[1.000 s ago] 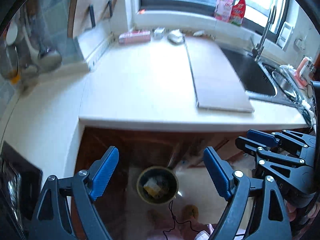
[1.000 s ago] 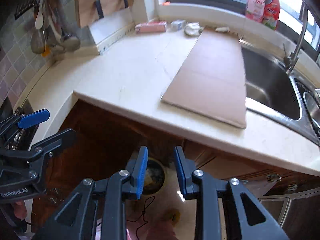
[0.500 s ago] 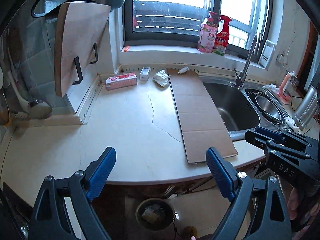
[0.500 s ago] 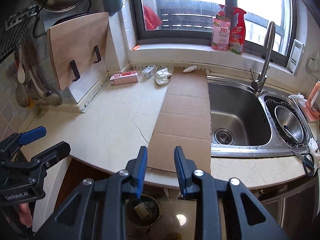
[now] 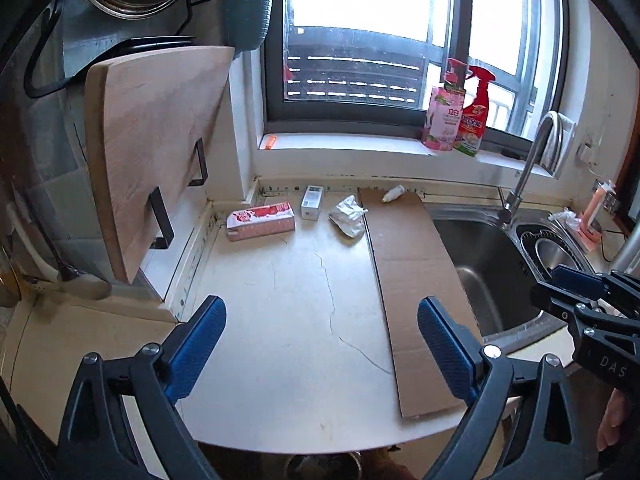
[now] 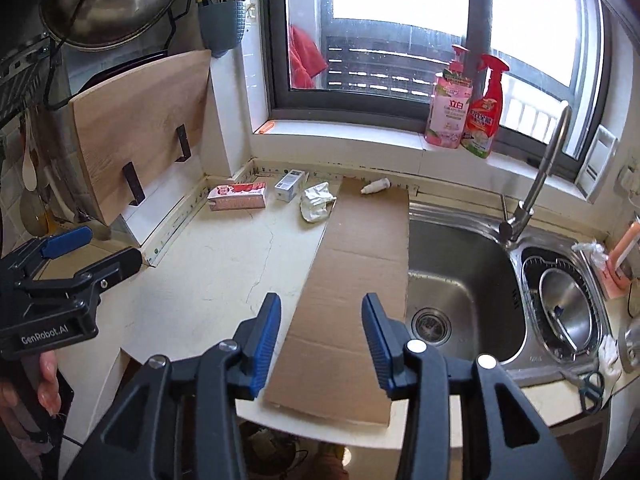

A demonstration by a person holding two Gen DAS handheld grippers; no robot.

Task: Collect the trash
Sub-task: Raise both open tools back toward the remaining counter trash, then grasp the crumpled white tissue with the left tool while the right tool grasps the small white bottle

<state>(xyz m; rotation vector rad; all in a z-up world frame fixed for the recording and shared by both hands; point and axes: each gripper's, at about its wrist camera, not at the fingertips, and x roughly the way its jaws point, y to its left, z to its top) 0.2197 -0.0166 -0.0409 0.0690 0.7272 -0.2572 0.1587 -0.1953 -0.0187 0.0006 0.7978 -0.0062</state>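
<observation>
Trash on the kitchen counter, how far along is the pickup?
Nothing on the counter looks collected yet. The pink carton, small white box, crumpled white wrapper, small white tube and long flat brown cardboard sheet all lie there. The left gripper and right gripper are empty, jaws opening. All five remain.

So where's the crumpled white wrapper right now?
In both wrist views the crumpled white wrapper lies at the back of the counter, between the small white box and the cardboard sheet's left edge.

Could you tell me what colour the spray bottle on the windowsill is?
Red spray bottle, clearest in the right wrist view.
</observation>
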